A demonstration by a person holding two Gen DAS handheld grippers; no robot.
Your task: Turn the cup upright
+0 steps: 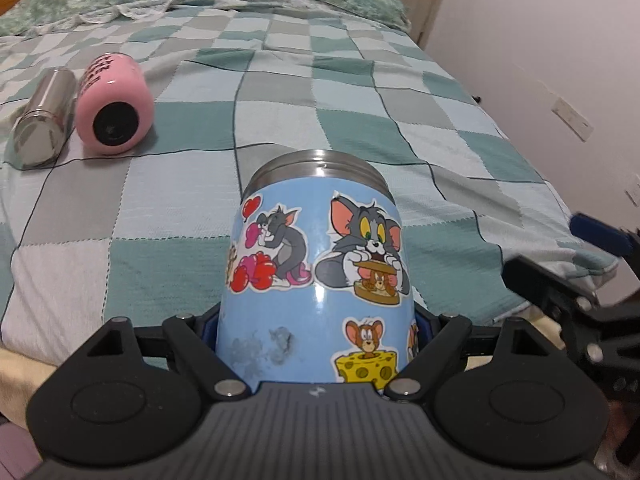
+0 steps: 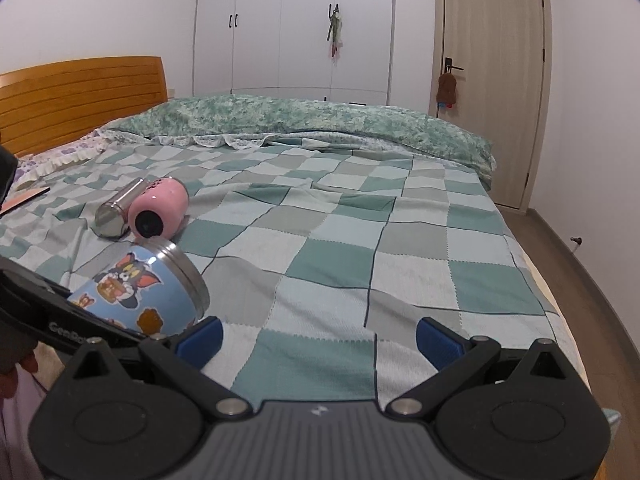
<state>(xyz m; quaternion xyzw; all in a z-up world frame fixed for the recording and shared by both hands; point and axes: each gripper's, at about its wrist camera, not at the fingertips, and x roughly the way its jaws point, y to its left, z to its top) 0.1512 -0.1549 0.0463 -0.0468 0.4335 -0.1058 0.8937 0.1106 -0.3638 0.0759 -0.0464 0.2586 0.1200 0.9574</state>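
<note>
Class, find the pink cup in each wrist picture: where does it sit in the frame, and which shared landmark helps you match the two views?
Left wrist view: the pink cup lies on its side at upper left, on the bed.
Right wrist view: the pink cup lies left of centre, beyond the blue cartoon cup.
Shared landmark: the steel cup lying along its left side in both views.

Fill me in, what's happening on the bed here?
The left gripper is clamped on the blue cartoon cup, held tilted above the checkered blanket, steel rim pointing away. The right gripper is open and empty beside it. A pink cup and a steel bottle lie on their sides further back.
</note>
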